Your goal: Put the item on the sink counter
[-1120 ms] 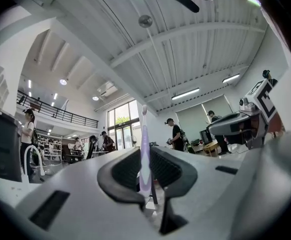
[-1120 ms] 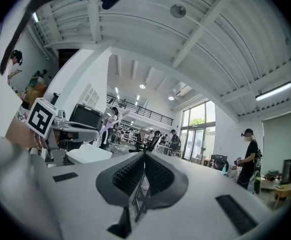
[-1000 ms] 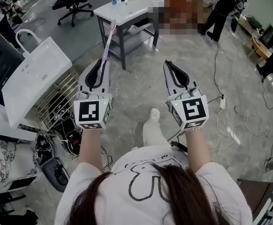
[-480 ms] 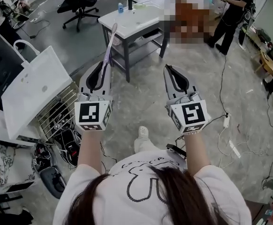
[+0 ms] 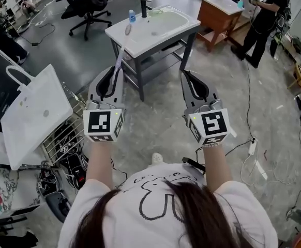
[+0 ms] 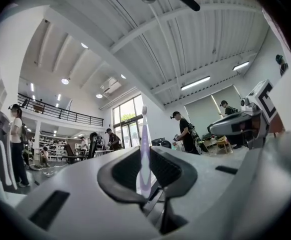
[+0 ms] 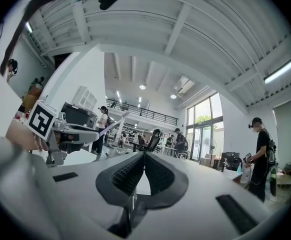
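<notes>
A pale purple-and-white toothbrush [image 5: 120, 53] stands out forward from my left gripper [image 5: 111, 77], which is shut on its handle. In the left gripper view the toothbrush [image 6: 144, 149] rises upright between the dark pads. In the head view its head lines up with the left part of the white sink counter [image 5: 140, 44], which stands on a grey frame ahead of me. My right gripper [image 5: 188, 77] is held level beside the left one, shut with nothing in it; in its own view the ribbed pads [image 7: 135, 171] meet.
A blue bottle [image 5: 132, 16] and a dark bottle [image 5: 144, 8] stand on the counter's far edge. A white tote bag [image 5: 34, 112] and a wire rack [image 5: 68, 133] are at my left. Office chair [image 5: 91, 4], wooden table [image 5: 220, 12], a standing person [image 5: 267, 14] and floor cables [image 5: 254, 149] lie around.
The sink counter has come closer and lower in the head view as I walk toward it. Both grippers keep the same pose, the left still holding the toothbrush.
</notes>
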{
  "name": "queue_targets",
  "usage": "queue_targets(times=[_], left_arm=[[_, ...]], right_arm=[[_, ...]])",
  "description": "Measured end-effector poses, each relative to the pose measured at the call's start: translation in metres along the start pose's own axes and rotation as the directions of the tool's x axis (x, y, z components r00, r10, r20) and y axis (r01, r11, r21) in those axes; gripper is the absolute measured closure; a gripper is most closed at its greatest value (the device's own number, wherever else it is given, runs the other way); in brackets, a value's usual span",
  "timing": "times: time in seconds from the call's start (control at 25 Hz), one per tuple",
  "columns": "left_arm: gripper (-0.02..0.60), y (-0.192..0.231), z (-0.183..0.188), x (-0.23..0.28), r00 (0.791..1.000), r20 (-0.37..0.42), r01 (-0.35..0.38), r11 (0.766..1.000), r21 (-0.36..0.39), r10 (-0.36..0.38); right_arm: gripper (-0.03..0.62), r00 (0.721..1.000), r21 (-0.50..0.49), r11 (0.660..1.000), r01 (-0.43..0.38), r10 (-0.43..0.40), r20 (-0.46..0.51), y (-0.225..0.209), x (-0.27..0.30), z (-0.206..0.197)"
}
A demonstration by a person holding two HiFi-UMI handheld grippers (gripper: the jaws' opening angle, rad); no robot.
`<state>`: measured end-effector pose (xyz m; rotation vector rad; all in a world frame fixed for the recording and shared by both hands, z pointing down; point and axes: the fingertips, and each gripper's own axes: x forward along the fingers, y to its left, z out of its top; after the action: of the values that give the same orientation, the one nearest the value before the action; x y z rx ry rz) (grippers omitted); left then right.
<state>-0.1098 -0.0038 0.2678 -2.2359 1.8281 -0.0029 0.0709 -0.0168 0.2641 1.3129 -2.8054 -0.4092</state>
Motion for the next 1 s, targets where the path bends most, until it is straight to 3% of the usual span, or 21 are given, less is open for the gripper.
queue_targets(times=[0.4,1.0], left_arm=[[0.515,0.003,-0.025,0.061,0.999,-0.035,-0.005,1.0,-0.007,0.005],[0.515,0.028,-0.073,0.146,0.994,-0.097,0.041,0.999,-0.035,-0.044]], right_arm=[[0.563,1.0,0.031,0.999,-0.024,0.024,-0.004,-0.04,0.043,-0.019],[0.563,0.998,0.059,0.998,0.016,-0.012,-0.069,-0.075,0.11,-0.064]])
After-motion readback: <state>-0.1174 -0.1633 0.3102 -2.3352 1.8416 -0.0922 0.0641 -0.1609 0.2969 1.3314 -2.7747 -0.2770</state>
